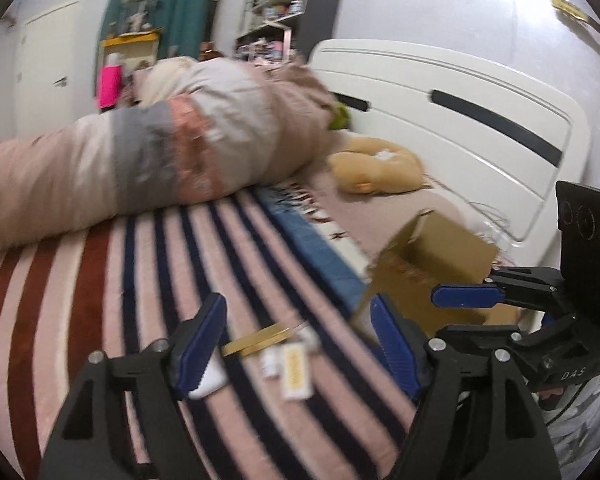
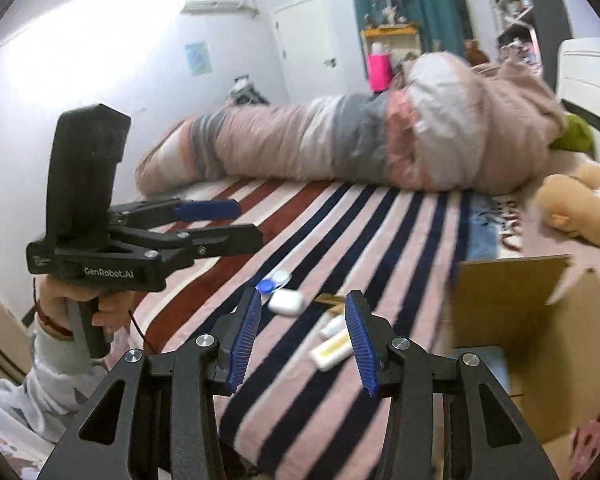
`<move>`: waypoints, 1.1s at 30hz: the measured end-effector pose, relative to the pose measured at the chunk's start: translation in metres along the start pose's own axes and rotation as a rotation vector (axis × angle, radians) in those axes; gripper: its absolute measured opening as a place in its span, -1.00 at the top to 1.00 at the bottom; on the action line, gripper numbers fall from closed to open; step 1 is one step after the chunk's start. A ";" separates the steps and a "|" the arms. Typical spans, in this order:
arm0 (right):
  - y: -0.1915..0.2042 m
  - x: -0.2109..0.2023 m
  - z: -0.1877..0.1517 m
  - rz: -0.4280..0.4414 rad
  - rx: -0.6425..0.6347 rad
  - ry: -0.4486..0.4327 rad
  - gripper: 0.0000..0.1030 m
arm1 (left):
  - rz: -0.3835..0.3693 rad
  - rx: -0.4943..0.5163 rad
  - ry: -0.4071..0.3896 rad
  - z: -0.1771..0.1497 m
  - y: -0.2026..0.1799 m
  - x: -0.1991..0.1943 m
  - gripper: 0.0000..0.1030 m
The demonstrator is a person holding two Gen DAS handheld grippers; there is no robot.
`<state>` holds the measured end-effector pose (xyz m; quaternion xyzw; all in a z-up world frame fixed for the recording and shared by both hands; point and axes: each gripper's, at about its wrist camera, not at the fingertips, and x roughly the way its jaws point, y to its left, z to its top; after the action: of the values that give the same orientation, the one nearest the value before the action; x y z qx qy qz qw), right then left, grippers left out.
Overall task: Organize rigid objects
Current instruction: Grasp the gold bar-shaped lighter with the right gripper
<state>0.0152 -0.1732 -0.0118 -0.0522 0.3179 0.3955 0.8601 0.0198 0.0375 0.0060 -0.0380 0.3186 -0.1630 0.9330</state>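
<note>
On the striped blanket [image 2: 308, 216], low in the middle of the right wrist view, lie five small items: a white earbud case [image 2: 286, 303], a blue-and-white contact lens case [image 2: 275, 281] just beyond it, a gold bar-shaped piece [image 2: 329, 300], and two white tubes [image 2: 332, 327] — their long axes run from lower left to upper right, toward the open cardboard box [image 2: 540, 320] at the right edge. The right gripper [image 2: 306, 338] hovers over them, fingers wide, gripping nothing. The left gripper [image 1: 298, 346] — also spread wide and empty — hangs over the same cluster. A rolled quilt [image 2: 340, 148] and one plush toy [image 2: 580, 208] lie beyond.
</note>
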 end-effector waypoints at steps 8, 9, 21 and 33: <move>0.002 0.093 -0.011 -0.048 0.011 0.149 0.19 | 0.050 -0.093 0.093 -0.055 0.068 0.028 -0.40; -0.002 0.107 -0.011 -0.078 0.010 0.166 0.20 | 0.045 -0.105 0.101 -0.062 0.074 0.032 -0.40; -0.039 0.222 0.001 -0.211 -0.041 0.285 0.08 | -0.047 -0.103 0.216 -0.098 0.113 0.091 -0.40; -0.027 0.255 -0.012 -0.142 -0.098 0.453 0.74 | -0.098 -0.105 0.246 -0.099 0.127 0.112 -0.40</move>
<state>0.1520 -0.0312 -0.1757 -0.2036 0.4789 0.3271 0.7888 0.0786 0.1239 -0.1598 -0.0822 0.4362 -0.1951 0.8746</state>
